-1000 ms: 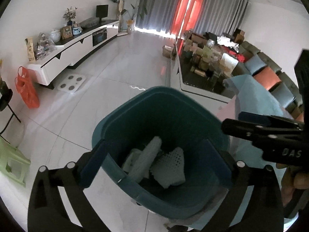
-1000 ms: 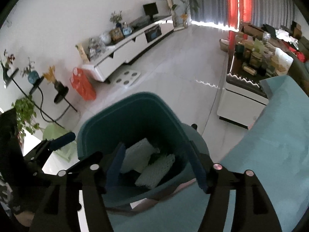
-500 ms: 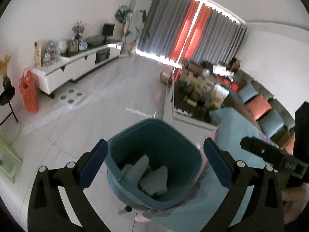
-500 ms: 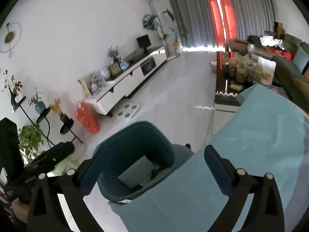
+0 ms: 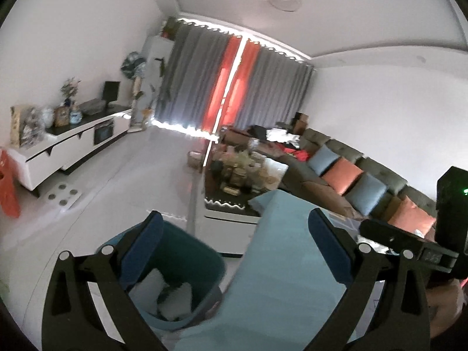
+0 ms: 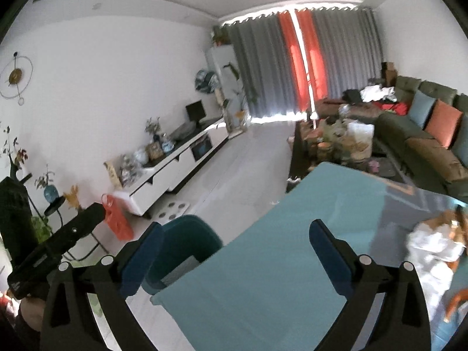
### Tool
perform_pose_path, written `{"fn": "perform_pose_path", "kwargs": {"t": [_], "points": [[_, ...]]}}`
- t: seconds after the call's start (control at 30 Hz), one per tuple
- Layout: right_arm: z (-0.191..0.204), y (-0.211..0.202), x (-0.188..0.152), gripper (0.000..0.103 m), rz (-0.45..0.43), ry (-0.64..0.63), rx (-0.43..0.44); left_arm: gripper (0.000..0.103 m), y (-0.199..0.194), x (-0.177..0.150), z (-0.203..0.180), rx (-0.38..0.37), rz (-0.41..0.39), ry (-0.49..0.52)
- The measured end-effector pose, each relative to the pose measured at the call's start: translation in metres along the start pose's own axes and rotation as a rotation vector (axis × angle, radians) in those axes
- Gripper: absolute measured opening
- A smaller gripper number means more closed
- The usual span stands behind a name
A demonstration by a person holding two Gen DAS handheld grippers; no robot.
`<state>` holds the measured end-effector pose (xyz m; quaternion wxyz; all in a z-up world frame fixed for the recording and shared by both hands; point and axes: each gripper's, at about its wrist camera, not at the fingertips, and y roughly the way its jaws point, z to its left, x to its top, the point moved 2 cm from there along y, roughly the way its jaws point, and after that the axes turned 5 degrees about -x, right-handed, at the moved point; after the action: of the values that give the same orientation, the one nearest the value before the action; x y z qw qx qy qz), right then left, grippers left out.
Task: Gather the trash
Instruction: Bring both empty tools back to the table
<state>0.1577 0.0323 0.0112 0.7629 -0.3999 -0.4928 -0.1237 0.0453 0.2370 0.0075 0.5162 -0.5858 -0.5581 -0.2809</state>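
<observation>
Here, left gripper (image 5: 234,228) and right gripper (image 6: 234,235) spread wide, grasping nothing, above a light-blue table top (image 6: 292,248). Just beside its edge, on pale floor, a teal plastic bin (image 5: 187,260) with white foam scraps (image 5: 175,295) inside. Beyond, a cluttered coffee table (image 5: 242,172) and grey-and-orange curtains (image 5: 234,87).

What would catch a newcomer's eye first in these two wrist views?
Probably the light blue tabletop, which fills the lower middle of both views, and the teal bin standing on the floor at its left edge with white crumpled trash inside. Behind them, grey curtains with a glowing red strip close off the far end of the room. Both grippers are open and empty.
</observation>
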Motion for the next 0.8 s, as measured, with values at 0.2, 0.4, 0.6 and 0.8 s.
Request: {"fn": "perform_pose_path", "kwargs": {"t": [0.2, 0.4, 0.6, 0.8], "points": [[-0.034, -0.047, -0.013, 0.096, -0.056, 0.019, -0.087, 0.098, -0.006, -0.001, -0.052, -0.039, -0.014, 0.067], [-0.063, -0.086, -0.035, 0.096, -0.085, 0.054, -0.185, 0.097, -0.011, -0.007, -0.105, -0.149, 0.007, 0.119], [-0.093, -0.123, -0.061, 0.096, -0.100, 0.095, -0.295, 0.098, -0.012, -0.020, -0.154, -0.247, 0.037, 0.167], [-0.133, -0.160, -0.086, 0.096, -0.109, 0.156, -0.426, 0.098, -0.006, -0.035, -0.203, -0.318, 0.059, 0.211]]}}
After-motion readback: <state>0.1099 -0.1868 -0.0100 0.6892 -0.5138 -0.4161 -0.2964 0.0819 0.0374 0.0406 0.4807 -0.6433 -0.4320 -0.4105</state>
